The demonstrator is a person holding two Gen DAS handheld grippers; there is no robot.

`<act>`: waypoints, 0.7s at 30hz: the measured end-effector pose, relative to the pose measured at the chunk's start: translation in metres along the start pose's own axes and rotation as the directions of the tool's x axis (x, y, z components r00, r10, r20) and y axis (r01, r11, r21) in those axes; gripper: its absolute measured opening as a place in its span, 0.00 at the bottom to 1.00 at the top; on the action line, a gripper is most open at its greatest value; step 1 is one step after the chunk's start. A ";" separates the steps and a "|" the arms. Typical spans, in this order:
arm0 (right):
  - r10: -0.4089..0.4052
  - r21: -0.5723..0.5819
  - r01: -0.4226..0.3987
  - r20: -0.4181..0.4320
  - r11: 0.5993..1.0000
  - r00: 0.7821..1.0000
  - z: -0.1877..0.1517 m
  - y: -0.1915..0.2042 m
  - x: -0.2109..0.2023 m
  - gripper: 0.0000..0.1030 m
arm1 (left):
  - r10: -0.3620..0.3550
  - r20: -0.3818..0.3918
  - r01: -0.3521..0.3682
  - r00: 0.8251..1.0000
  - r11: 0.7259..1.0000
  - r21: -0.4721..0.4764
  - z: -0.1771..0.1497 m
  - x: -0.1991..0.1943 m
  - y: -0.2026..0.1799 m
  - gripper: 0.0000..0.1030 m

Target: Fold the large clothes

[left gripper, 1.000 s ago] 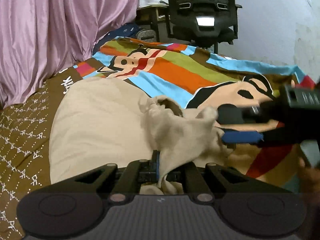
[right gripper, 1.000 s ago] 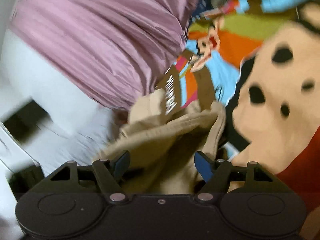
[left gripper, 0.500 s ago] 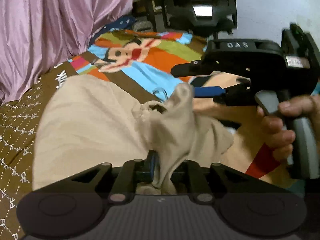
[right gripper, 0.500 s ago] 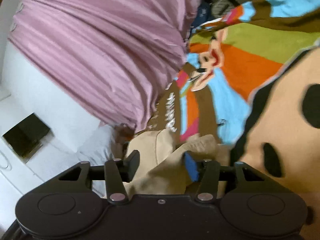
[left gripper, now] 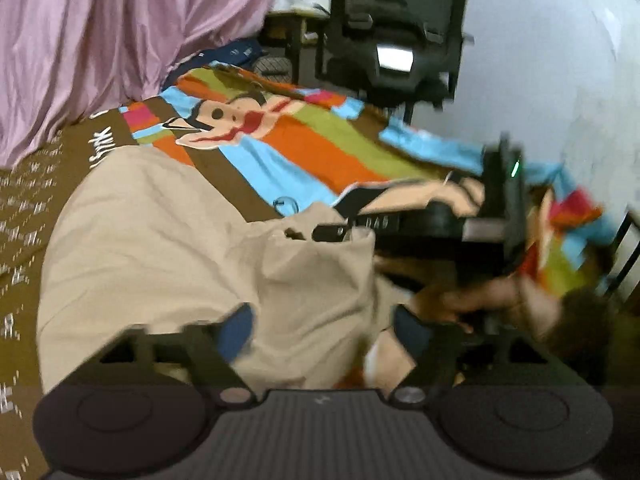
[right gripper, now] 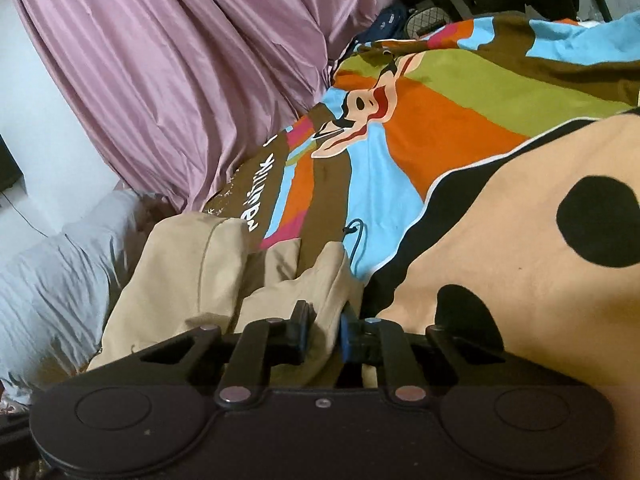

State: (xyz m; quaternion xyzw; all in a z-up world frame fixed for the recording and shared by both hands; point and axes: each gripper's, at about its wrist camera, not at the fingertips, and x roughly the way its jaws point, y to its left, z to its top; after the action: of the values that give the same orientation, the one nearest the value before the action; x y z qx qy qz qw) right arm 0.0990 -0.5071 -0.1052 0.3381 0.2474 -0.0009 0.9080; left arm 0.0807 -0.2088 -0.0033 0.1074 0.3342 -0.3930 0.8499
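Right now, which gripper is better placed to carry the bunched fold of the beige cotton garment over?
Right. The right gripper is closing on the beige garment's fold, while the left gripper is opening, pads clear of it.

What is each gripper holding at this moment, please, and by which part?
Right gripper is closing on a bunched fold of the beige garment. Left gripper is opening; cloth lies between its fingers, unpinched.

My left gripper (left gripper: 322, 330) has its jaws opening wide, pads clear of the beige garment (left gripper: 168, 240) between them; my right gripper (right gripper: 323, 330) is closing its jaws on a fold of it, my right hand (left gripper: 472, 304) blurred
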 end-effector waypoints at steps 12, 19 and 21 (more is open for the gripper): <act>-0.096 -0.215 0.146 0.225 0.966 0.970 0.003 0.049 -0.058 0.77 | 0.339 -0.009 -0.308 0.941 0.844 -0.440 -0.014 -0.074 0.106 0.99; -0.088 -0.499 0.111 0.069 0.859 0.994 0.001 0.116 -0.035 0.78 | 0.212 -0.095 -0.228 0.973 0.794 -0.564 -0.038 -0.033 0.149 1.00; -0.184 -0.553 0.170 0.031 0.816 0.982 -0.012 0.111 -0.022 0.77 | 0.188 -0.103 -0.213 0.977 0.800 -0.561 -0.044 -0.024 0.149 1.00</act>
State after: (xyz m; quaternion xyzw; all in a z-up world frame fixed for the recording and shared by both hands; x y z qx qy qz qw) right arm 0.0931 -0.4176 -0.0351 0.0367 0.2783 -0.0098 0.9597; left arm 0.1582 -0.0754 -0.0327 -0.1077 0.4404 -0.1811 0.8727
